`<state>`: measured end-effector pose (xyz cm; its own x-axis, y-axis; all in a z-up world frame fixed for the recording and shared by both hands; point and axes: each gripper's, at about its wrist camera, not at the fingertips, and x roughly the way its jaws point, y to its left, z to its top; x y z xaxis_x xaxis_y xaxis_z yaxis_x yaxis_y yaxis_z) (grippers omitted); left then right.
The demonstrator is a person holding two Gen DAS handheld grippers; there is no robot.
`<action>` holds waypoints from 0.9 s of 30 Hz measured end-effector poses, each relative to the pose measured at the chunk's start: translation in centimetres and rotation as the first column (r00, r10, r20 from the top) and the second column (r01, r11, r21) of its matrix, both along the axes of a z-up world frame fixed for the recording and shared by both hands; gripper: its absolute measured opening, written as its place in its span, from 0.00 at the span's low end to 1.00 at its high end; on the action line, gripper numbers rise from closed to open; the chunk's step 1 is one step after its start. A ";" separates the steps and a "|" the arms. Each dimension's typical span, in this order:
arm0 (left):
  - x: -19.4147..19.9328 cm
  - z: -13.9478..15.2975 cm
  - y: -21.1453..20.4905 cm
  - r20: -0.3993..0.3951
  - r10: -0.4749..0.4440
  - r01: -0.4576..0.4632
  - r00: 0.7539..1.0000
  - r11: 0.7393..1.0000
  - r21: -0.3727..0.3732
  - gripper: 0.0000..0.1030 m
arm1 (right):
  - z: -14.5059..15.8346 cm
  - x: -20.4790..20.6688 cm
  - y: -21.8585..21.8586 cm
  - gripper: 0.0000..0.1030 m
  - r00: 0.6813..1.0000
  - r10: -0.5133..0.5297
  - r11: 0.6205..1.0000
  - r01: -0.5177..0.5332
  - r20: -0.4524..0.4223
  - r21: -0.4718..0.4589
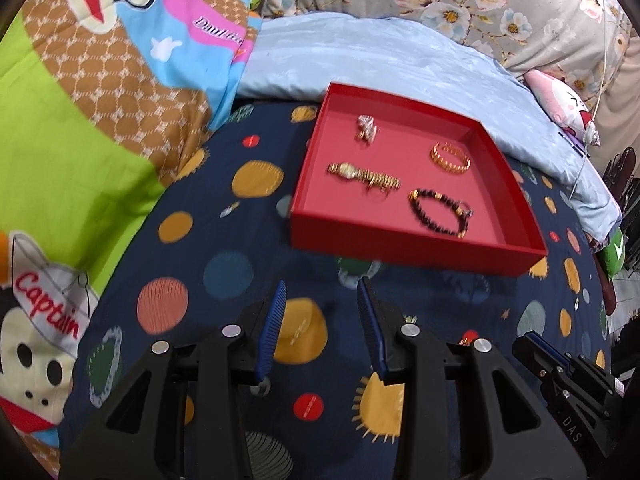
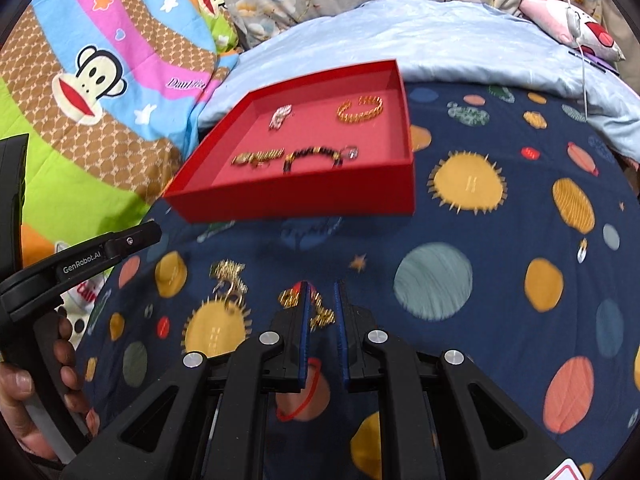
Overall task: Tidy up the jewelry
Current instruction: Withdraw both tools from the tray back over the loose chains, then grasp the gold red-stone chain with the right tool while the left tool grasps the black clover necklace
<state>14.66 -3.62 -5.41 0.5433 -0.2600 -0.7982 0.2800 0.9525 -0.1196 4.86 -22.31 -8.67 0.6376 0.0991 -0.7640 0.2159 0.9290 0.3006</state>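
A red tray [image 1: 400,246] [image 2: 288,200] lies on the dark planet-print sheet. In it are a gold watch [image 1: 362,176] [image 2: 258,157], a gold bangle [image 1: 450,158] [image 2: 360,109], a dark bead bracelet [image 1: 440,212] [image 2: 316,156] and a small silver piece [image 1: 366,128] [image 2: 281,116]. Two gold chain pieces lie loose on the sheet, one [image 2: 230,284] at the left, the other [image 2: 320,314] under my right gripper [image 2: 322,286]. That gripper is shut, with nothing pinched. My left gripper [image 1: 322,284] hovers open and empty in front of the tray.
A cartoon monkey quilt [image 1: 80,140] is bunched up at the left. A pale blue blanket [image 1: 380,60] and floral pillows lie behind the tray. A pink plush toy [image 1: 560,100] sits at the far right. A person's hand [image 2: 24,392] grips the left tool's handle.
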 end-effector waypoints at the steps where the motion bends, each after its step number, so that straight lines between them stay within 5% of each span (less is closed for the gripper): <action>1: -0.3 -0.3 0.2 -0.007 0.001 -0.001 1.000 1.000 0.002 0.35 | -0.3 -0.2 0.3 0.11 1.000 0.006 1.000 -0.006 -0.006 0.003; 19: -1.1 -2.4 0.6 -0.067 -0.001 0.002 0.998 1.000 0.003 0.35 | -2.4 1.3 1.7 0.12 0.998 0.038 0.999 -0.039 -0.050 -0.024; 23: -1.1 -2.5 0.2 -0.072 -0.008 0.008 0.997 1.000 -0.001 0.35 | -2.3 1.6 1.7 0.25 0.998 0.043 0.999 -0.044 -0.042 0.000; 27: -1.1 -2.6 0.0 -0.074 -0.010 0.010 0.997 1.000 -0.003 0.35 | -2.3 2.0 2.4 0.28 0.998 0.043 0.998 -0.045 -0.038 -0.048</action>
